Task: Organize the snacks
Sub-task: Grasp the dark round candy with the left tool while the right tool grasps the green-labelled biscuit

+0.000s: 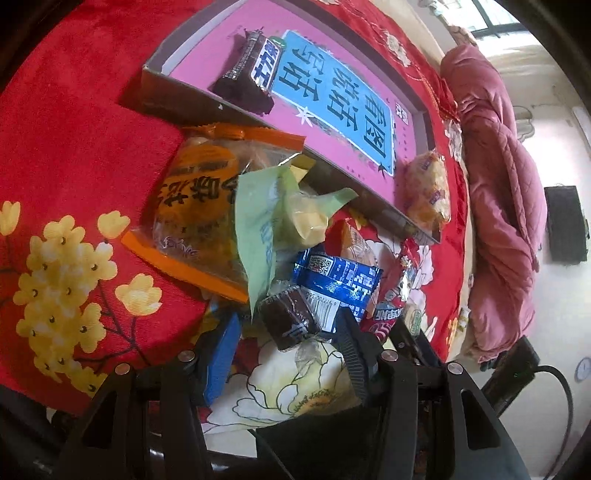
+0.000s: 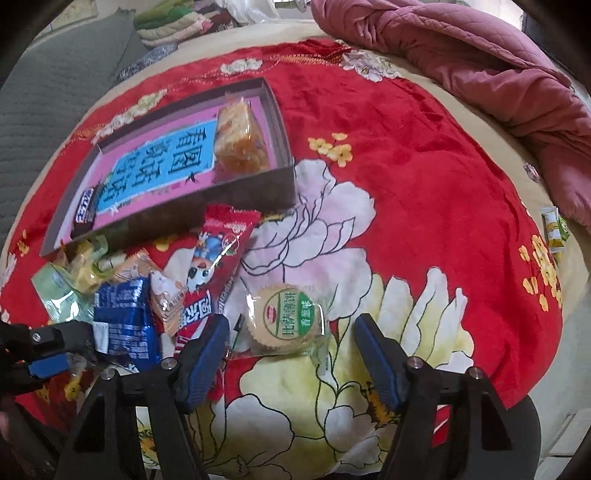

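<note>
A shallow box [image 1: 177, 99] [image 2: 284, 155] with a pink and blue printed floor lies on the red flowered cloth. In it are a dark chocolate bar [image 1: 251, 70] [image 2: 85, 212] and a yellow wrapped cake [image 1: 428, 192] [image 2: 240, 140]. A heap of snacks lies beside the box: an orange pack [image 1: 195, 214], a green pack [image 1: 258, 229], a blue pack [image 1: 340, 280] [image 2: 122, 321], a red pack [image 2: 218, 258]. My left gripper [image 1: 284, 343] is open around a small brown wrapped cake [image 1: 288, 319]. My right gripper [image 2: 291, 343] is open around a round green-labelled biscuit pack [image 2: 288, 317].
A pink quilt [image 2: 480, 55] [image 1: 498, 184] lies bunched along the far edge of the bed. Small green and yellow packets [image 2: 554, 229] lie at the right edge of the cloth. Folded clothes [image 2: 173, 22] are stacked at the back left.
</note>
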Available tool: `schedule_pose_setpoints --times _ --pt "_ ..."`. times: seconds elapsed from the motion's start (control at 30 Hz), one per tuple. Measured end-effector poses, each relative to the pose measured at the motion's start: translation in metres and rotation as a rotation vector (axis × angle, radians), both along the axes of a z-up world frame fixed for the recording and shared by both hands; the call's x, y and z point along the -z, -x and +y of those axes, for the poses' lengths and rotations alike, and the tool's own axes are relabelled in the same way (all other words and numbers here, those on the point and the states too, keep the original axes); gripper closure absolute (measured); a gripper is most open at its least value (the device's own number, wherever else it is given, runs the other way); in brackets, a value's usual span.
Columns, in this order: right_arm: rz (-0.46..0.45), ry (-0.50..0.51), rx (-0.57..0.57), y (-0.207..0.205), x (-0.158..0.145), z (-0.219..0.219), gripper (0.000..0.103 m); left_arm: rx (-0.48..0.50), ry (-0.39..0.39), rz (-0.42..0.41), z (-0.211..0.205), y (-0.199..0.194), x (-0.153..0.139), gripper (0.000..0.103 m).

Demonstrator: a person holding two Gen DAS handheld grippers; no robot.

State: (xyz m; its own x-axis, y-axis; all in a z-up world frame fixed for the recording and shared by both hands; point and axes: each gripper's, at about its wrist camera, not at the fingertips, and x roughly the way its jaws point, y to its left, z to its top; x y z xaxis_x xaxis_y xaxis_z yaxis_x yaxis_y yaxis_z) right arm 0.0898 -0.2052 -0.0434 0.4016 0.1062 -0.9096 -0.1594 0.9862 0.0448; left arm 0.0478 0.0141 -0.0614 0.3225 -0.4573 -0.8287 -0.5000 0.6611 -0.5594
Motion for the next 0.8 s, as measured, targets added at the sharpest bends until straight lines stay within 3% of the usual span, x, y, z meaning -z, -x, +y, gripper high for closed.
schedule_pose_setpoints --times 0.17,0.3,0.8 --pt "0.007 0.009 -0.011 -0.003 0.004 0.001 0.043 0.001 0.000 0.002 0.001 0.001 0.000 0.050" --pt "0.019 0.001 -0.011 -0.005 0.008 0.000 0.047 -0.004 0.023 0.014 0.000 0.002 0.003 0.064" --pt "0.024 -0.102 0.026 -0.007 0.003 -0.015 0.054 -0.010 0.074 0.024 -0.001 0.011 0.007 0.074"
